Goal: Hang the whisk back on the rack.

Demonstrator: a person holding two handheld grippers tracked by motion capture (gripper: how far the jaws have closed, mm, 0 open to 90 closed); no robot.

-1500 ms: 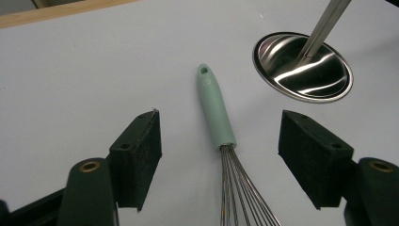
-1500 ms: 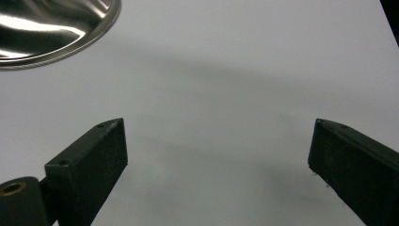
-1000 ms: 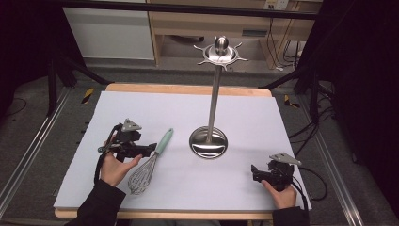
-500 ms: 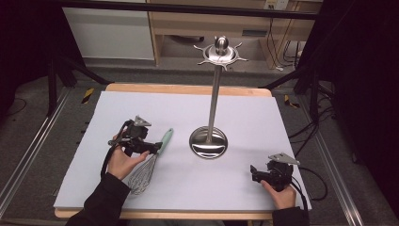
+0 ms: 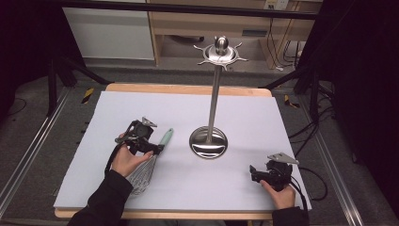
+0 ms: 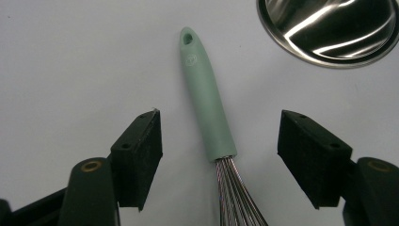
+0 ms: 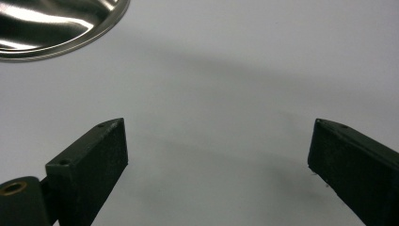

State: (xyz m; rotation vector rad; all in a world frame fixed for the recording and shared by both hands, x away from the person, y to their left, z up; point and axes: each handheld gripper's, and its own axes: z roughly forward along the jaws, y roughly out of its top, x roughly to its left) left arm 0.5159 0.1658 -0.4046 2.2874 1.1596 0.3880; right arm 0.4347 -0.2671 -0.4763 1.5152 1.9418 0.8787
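Note:
A whisk (image 5: 155, 155) with a mint-green handle (image 6: 205, 99) and steel wires (image 6: 237, 197) lies flat on the white mat, left of centre. My left gripper (image 5: 157, 149) hovers over it, open, one jaw on either side of the handle's lower end, touching nothing. A steel stand rises at the middle, with a round base (image 5: 208, 141), a tall pole and a spiked hook crown (image 5: 220, 51). My right gripper (image 5: 252, 173) rests open near the front right of the mat, with bare mat between its jaws (image 7: 216, 174).
The white mat (image 5: 141, 108) covers a wooden table whose edge (image 5: 188, 88) shows at the back. The stand's shiny base (image 6: 329, 28) lies just beyond the whisk's handle tip. Cables trail from the right gripper off the table's right side.
My left gripper has moved right and forward from beside the whisk to over its handle, now straddling it. The right gripper has stayed put.

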